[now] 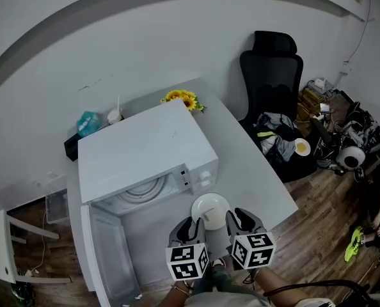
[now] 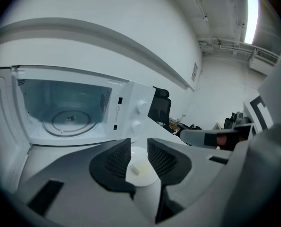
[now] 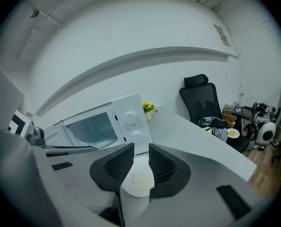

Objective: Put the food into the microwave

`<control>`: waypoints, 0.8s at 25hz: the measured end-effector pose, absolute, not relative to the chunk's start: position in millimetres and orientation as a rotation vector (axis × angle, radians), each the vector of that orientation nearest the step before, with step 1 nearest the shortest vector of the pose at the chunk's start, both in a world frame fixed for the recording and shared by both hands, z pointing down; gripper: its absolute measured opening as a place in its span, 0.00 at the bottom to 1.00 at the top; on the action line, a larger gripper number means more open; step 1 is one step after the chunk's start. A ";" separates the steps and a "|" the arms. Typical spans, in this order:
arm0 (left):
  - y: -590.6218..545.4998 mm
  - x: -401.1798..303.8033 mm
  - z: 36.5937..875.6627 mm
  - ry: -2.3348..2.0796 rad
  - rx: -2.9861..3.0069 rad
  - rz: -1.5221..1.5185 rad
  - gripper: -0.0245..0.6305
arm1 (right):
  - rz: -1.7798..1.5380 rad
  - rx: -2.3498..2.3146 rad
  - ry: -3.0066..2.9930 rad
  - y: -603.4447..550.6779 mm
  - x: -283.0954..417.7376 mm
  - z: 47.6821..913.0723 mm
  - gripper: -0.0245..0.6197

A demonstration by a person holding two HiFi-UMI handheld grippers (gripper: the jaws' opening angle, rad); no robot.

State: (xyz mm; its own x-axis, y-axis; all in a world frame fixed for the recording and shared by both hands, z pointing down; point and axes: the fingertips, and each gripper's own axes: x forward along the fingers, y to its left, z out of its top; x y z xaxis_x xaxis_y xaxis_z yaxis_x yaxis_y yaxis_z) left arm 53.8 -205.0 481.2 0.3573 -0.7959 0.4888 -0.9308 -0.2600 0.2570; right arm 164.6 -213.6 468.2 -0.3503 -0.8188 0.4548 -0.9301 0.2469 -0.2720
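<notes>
A white microwave (image 1: 145, 149) stands on the white table (image 1: 254, 165) with its door (image 1: 110, 254) swung open to the left. Its glass turntable (image 2: 69, 120) is bare. A small white plate (image 1: 210, 210) with a pale piece of food (image 2: 137, 170) lies on the table just in front of the control panel. My left gripper (image 1: 189, 230) is at the plate's near left and my right gripper (image 1: 240, 221) at its near right. Both are open, and the plate (image 3: 138, 182) shows through each gap. Neither left gripper (image 2: 139, 148) nor right gripper (image 3: 141, 152) holds anything.
A pot of sunflowers (image 1: 183, 98) stands behind the microwave's right corner, a teal bag (image 1: 87, 123) behind its left. A black office chair (image 1: 273, 69) and a heap of clothes with a dish (image 1: 302, 147) sit past the table's right edge. A white chair (image 1: 1, 242) stands far left.
</notes>
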 end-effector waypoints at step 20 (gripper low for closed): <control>-212.4 41.4 568.1 -1.502 1.935 0.495 0.19 | 0.838 1.583 -2.155 -233.5 183.6 554.3 0.17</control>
